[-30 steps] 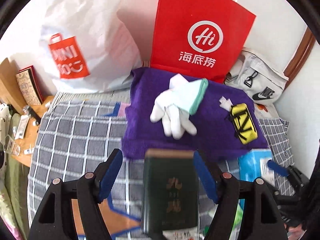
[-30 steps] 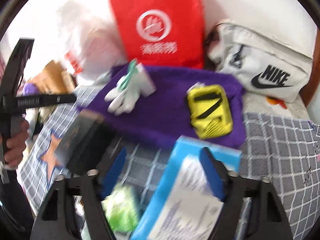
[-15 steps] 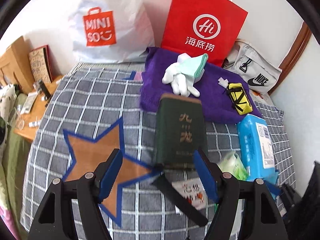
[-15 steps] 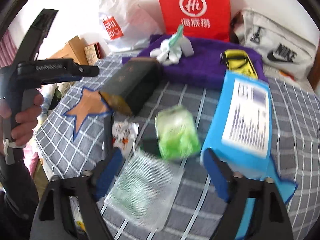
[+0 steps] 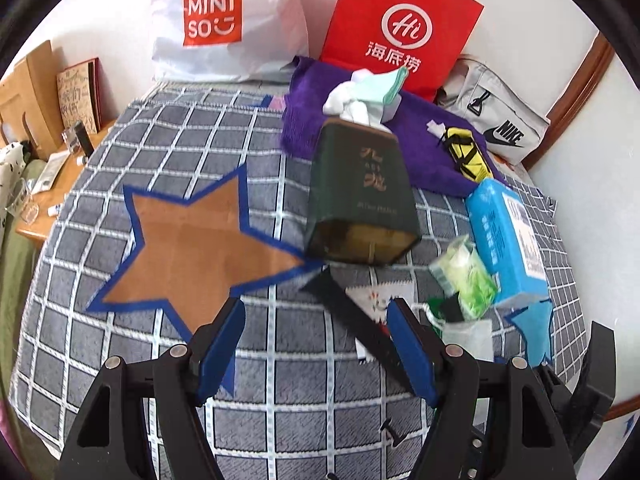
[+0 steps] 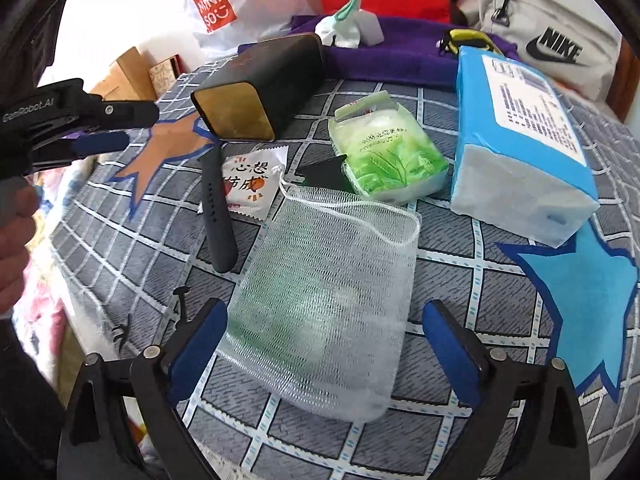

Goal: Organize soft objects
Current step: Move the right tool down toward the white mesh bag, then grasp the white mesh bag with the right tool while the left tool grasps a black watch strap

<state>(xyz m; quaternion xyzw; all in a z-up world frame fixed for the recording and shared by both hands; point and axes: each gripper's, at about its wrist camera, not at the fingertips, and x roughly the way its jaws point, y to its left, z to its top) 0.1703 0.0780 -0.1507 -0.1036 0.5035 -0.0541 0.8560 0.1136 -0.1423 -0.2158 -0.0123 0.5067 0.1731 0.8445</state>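
My right gripper (image 6: 326, 354) hangs low over a white mesh bag (image 6: 324, 304) lying flat on the checked cloth. Its jaws are opening; the bag sits between them with a gap at the right pad. Ahead lie a green tissue pack (image 6: 392, 160) and a blue tissue pack (image 6: 520, 136). My left gripper (image 5: 316, 348) is open over bare checked cloth (image 5: 280, 400), with a black strap (image 5: 360, 324) running past its right finger. A dark green box (image 5: 360, 192) lies in front of it. White gloves (image 5: 360, 100) and a yellow pouch (image 5: 464, 156) rest on a purple towel (image 5: 304, 120).
An orange star patch (image 5: 192, 240) lies left, a blue star patch (image 6: 580, 292) right. A printed sachet (image 6: 248, 184) sits under the strap. Red (image 5: 400, 32) and white (image 5: 224, 20) shopping bags and a grey Nike bag (image 5: 500, 128) line the wall. A hand (image 6: 12, 240) holds the left gripper.
Both grippers drew back toward the near edge. The green box left the left jaws and lies ahead. The right jaws widened, leaving the blue pack; the mesh bag now lies between them.
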